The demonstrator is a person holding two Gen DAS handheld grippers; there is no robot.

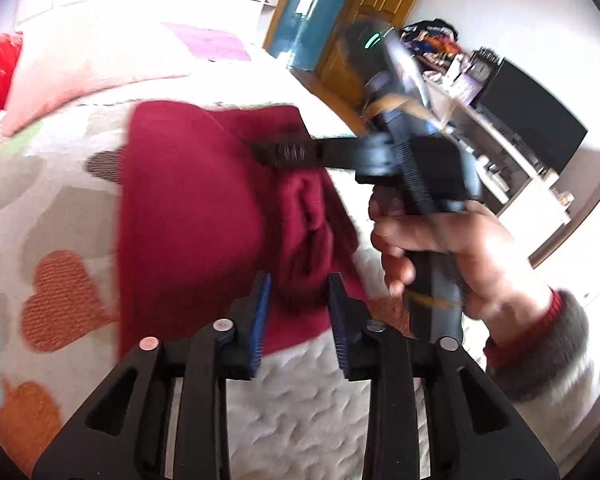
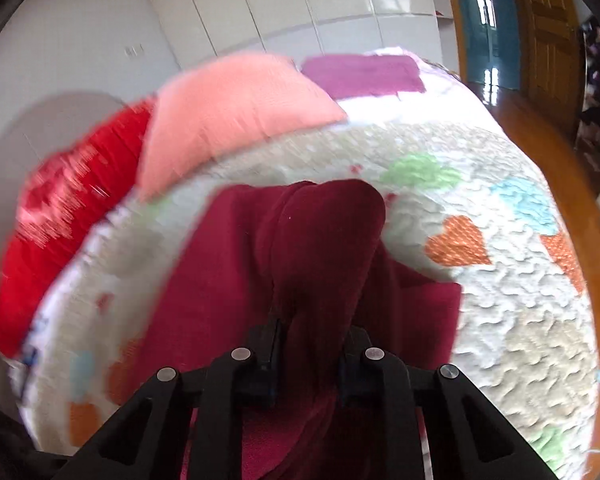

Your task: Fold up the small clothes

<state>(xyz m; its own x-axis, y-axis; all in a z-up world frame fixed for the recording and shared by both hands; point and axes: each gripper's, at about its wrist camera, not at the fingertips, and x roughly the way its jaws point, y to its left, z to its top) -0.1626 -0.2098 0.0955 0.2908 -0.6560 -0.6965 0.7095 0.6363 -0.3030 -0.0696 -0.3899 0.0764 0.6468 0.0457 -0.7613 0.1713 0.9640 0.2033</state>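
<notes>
A dark red garment [image 1: 188, 216] lies on the heart-patterned quilt [image 1: 60, 208]. My left gripper [image 1: 298, 292] is open, its blue pads just above the garment's near edge, holding nothing. My right gripper [image 1: 268, 152], held by a hand, reaches in from the right and pinches a fold of the garment. In the right wrist view the garment [image 2: 328, 248] rises in a bunched fold between the fingers of my right gripper [image 2: 312, 344], which is shut on it. The rest of the cloth spreads flat on the quilt [image 2: 500, 320].
A pink pillow [image 2: 236, 120] and a red pillow [image 2: 68, 216] lie at the head of the bed, with a purple cloth [image 2: 364, 74] behind. A wooden door [image 1: 364, 12], a shelf and a dark screen [image 1: 532, 120] stand to the right. The wooden floor [image 2: 540, 128] lies beyond the bed edge.
</notes>
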